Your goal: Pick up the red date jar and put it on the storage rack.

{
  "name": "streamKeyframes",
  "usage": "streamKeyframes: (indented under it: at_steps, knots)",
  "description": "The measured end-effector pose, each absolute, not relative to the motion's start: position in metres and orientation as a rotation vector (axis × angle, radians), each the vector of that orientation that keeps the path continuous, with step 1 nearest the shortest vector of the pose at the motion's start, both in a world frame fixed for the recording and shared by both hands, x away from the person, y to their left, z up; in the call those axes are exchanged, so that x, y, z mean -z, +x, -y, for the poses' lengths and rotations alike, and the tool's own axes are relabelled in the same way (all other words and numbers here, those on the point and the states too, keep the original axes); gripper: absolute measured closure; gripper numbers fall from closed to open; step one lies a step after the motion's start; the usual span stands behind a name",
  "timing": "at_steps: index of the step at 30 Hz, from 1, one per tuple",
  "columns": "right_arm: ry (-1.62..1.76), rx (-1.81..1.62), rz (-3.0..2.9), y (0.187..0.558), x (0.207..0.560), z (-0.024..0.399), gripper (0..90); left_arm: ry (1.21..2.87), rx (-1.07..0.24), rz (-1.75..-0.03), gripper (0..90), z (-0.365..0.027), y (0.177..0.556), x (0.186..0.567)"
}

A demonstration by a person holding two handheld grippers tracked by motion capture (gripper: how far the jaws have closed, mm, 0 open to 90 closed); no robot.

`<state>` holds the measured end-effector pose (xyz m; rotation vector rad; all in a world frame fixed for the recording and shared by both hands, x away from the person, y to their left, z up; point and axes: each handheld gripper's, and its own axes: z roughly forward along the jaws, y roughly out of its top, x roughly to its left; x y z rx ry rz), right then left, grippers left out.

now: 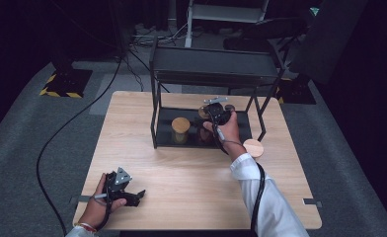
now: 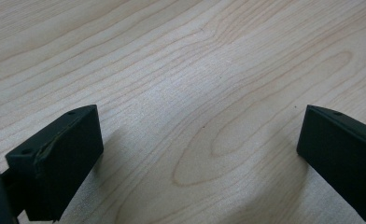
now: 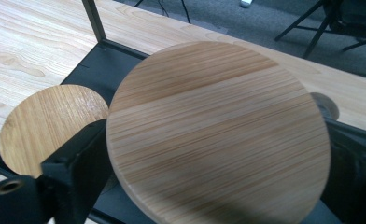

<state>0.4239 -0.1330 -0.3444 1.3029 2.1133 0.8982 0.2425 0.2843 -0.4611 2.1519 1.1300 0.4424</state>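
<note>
Left gripper point(image 2: 195, 158) wide open, empty; right gripper point(image 3: 209, 154) astride wooden lid point(image 3: 218, 130), grip perhaps loosened, jar hidden.

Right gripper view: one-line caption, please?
Right gripper jaws flank a round wooden lid over the black rack tray; second lidded jar alongside.

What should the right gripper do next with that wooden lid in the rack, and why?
Probably lift straight up and away. The right gripper straddles the big wooden lid over the rack's bottom tray, and no gap shows at either jaw, so whether they still pinch it is unclear. Beside it stands the other lidded jar, so sideways motion risks a bump.
</note>
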Motion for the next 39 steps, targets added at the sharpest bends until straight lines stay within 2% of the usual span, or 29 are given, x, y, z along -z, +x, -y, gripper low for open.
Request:
streamKeyframes:
  at_steps: [7, 39]
  knots:
    - [1.324, -0.908, -2.132, 0.426, 0.346, 0.134, 3.5, 2.151, -0.442, -1.131, 0.0, -0.284, 0.242, 0.461]
    - [1.242, -0.904, -2.119, 0.382, 0.335, 0.134, 3.2, 2.157, -0.444, -1.127, 0.0, -0.284, 0.243, 0.461]
